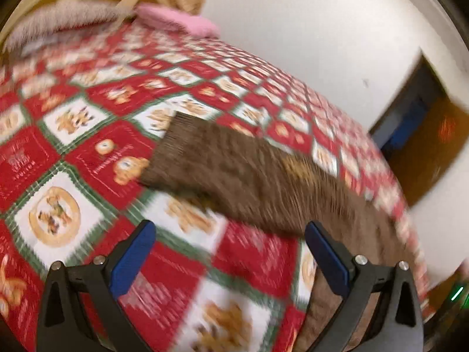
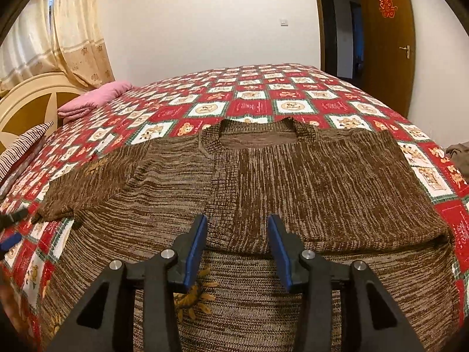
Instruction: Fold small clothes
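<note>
Right tongs [image 2: 237, 234] view alone shows the sweater [image 2: 293, 182] neckline.

Rough brown knit sweater [image 2: 293, 182], printed cotton bedspread [image 2: 263, 99]

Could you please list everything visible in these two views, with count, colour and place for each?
Brown knitted cardigan: one, mottled brown, spread flat on the bed, one sleeve stretched out sideways.
Checked bedspread: one, red, white and green with bear prints, covering the bed.
Pink folded cloth: one, pink, near the headboard.
Striped pillow: one, dark and white stripes, at the bed's head.
Cream headboard: one, cream and tan.
Curtains: beige, behind the headboard.
Wooden door: one, brown, open, red paper decoration on it.
Left tool: black with blue pads, open, above the bedspread.
Right tool: black with blue pads, open, over the cardigan.
</note>
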`<state>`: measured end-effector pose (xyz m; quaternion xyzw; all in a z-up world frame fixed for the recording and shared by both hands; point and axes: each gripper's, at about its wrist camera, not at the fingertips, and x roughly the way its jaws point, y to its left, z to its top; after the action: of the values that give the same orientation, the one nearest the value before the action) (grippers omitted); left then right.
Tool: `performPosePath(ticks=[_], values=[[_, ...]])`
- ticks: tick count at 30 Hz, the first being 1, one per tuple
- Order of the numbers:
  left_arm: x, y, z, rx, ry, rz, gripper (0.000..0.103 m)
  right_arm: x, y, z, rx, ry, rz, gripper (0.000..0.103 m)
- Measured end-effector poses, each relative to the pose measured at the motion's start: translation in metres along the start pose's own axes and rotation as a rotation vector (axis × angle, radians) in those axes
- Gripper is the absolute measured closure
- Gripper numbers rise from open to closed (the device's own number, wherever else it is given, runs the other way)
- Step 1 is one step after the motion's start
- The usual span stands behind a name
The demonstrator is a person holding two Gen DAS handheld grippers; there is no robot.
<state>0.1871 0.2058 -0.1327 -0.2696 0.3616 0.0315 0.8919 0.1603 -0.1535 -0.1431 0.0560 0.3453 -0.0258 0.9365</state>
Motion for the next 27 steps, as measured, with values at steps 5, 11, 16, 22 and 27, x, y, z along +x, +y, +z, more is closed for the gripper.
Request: performPosePath(ticks=[5, 11, 16, 22, 27], values=[[0.014, 0.027, 0.017, -0.231, 0.057, -0.132, 0.019, 0.006, -0.003, 0.000, 0.014, 0.029, 0.001, 0.058], [0.053, 0.023, 0.021, -0.358, 0.079, -0.160, 0.019, 0.007, -0.005, -0.001, 0.021, 0.033, 0.002, 0.058], [0.065, 0.033, 0.030, -0.457, 0.026, -0.142, 0.025, 0.009, -0.004, -0.001, 0.016, 0.039, -0.002, 0.058], [0.086, 0.035, 0.031, -0.371, 0.053, -0.072, 0.094, 0.010, -0.005, -0.001, 0.018, 0.043, 0.000, 0.058], [0.083, 0.001, 0.040, -0.207, 0.026, 0.002, 0.095, 0.009, -0.007, -0.002, 0.030, 0.038, 0.010, 0.058]])
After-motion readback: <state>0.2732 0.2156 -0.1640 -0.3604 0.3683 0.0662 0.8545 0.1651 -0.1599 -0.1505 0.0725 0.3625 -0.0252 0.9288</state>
